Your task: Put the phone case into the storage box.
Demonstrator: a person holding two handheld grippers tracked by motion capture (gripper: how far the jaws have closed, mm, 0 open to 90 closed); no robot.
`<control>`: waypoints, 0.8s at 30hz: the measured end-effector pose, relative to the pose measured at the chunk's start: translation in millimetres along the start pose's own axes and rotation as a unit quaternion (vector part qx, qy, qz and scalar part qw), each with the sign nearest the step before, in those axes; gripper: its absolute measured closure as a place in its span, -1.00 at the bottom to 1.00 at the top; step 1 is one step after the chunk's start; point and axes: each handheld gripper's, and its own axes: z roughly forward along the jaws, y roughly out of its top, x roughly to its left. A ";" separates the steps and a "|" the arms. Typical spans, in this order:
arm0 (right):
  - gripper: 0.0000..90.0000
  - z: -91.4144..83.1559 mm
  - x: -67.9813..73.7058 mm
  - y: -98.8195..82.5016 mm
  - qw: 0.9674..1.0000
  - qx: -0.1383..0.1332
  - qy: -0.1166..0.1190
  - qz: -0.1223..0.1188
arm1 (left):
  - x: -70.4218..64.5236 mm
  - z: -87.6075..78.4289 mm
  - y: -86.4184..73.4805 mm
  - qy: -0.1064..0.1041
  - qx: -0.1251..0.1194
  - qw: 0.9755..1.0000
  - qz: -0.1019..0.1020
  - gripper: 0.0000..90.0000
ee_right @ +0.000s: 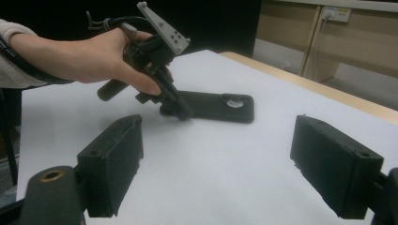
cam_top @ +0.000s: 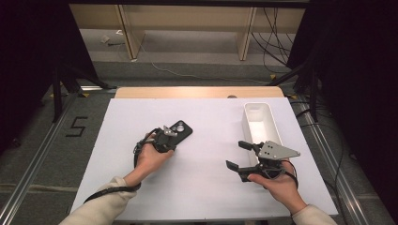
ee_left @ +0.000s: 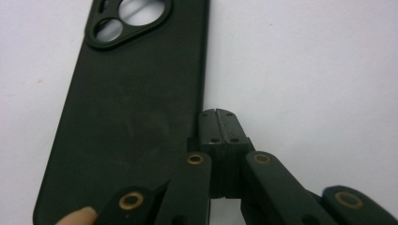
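One readable mark: a black digit "5" (cam_top: 76, 126), taped or painted on the grey floor (cam_top: 47, 154) left of the worktop (cam_top: 197, 154), seen in the high view. No brand, label or lettering legible on the phone case (ee_left: 126, 117), and none on the white bin (cam_top: 261, 123).
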 end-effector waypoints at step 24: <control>-0.59 -2.6 -0.7 1.0 1.000 -0.005 0.000 0.001 | 3.9 -14.4 6.2 -0.002 -0.014 0.999 0.033 0.87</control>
